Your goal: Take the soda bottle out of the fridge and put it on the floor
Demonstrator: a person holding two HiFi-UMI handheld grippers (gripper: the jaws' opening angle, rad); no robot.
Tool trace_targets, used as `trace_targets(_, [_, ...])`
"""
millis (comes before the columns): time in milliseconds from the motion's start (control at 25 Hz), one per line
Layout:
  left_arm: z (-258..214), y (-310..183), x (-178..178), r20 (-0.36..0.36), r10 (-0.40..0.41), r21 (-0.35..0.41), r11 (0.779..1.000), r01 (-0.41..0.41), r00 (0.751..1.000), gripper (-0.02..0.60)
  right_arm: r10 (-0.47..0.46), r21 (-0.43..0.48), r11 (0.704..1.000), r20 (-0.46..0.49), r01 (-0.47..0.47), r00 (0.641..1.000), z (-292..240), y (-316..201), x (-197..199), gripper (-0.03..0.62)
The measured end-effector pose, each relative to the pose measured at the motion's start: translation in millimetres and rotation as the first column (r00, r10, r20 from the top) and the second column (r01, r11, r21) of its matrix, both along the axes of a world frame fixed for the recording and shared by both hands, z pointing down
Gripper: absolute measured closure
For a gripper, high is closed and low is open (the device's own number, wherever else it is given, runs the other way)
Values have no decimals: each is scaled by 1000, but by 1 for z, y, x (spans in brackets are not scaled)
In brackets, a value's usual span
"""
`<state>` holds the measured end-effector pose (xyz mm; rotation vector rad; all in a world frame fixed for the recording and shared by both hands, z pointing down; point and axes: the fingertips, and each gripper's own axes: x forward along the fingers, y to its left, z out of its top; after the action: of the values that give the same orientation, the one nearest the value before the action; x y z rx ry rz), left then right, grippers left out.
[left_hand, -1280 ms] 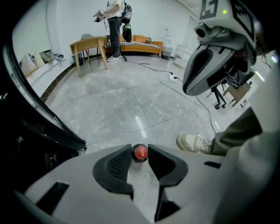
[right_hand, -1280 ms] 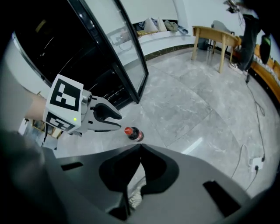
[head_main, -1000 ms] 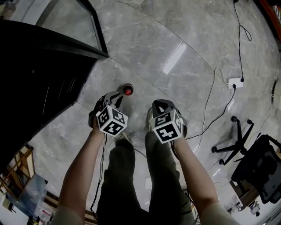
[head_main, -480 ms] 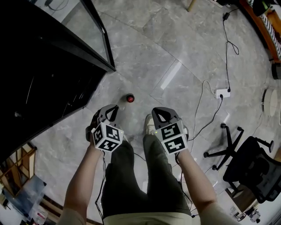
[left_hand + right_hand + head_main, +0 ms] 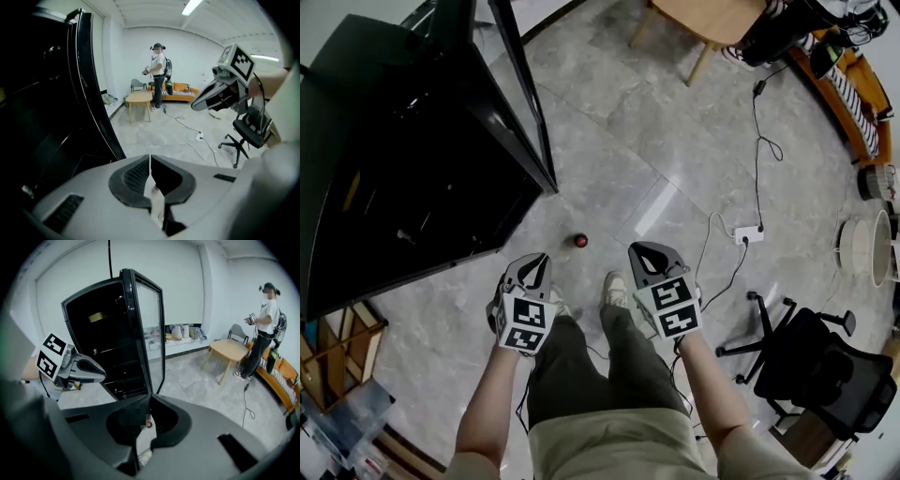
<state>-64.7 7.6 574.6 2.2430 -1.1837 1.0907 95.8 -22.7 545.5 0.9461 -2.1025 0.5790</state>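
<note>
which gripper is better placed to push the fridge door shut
Left, probably: the left gripper, shut and empty, is nearer the open fridge door; the right gripper, also shut, is farther off, past the bottle.

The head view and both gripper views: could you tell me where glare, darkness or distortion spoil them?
Head view: a glare streak crosses the floor and the fridge interior is nearly black. Left gripper view: the fridge side is dark, corners vignetted. Right gripper view: wide-angle bowing curves the fridge door.
</note>
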Motion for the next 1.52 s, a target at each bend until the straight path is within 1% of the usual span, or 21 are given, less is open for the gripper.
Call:
trace_targets(120, [-47, 3, -6, -16, -32, 28, 999, 32, 999, 568, -45, 52, 998, 32, 43, 998, -51, 1, -16, 599])
trace_targets(200, [-80, 0, -9, -24, -40, 60, 997, 41, 999, 568, -75, 85, 994, 47, 71, 996, -83, 2, -27, 599])
trace_targets(400, [-161, 2, -20, -46, -53, 135, 989, 59, 997, 568, -145, 164, 977, 52, 135, 988, -162, 12, -51, 599])
trace_targets(560, [-222, -1, -28, -55, -69, 215, 973, 79, 996, 568, -174, 246, 957, 62, 154, 983, -224, 7, -60, 599])
trace_targets(720, [-272, 0, -43, -83, -99, 273, 955, 118, 992, 568, -179, 306, 940, 60, 152, 982, -269, 1, -66, 598])
trace_targets(880, [-312, 7, -60, -85, -130, 318, 936, 150, 988, 568, -200, 356, 920, 73, 162, 977, -307, 2, -76, 599])
trace_targets(1000, [-339, 10, -70, -104, -146, 353, 919, 174, 984, 568, -222, 401, 900, 87, 170, 971, -335, 8, -84, 599])
trace_targets(1160, [-372, 16, -81, -105, -148, 396, 901, 178, 983, 568, -242, 462, 869, 86, 176, 966, -371, 16, -94, 599])
trace_targets(1400, [-408, 34, -90, -94, -138, 446, 880, 165, 986, 568, -227, 531, 837, 118, 131, 967, -417, 23, -95, 599])
trace_targets(1520, [-428, 40, -97, -99, -142, 484, 858, 173, 985, 568, -208, 556, 826, 147, 93, 967, -437, 25, -93, 599])
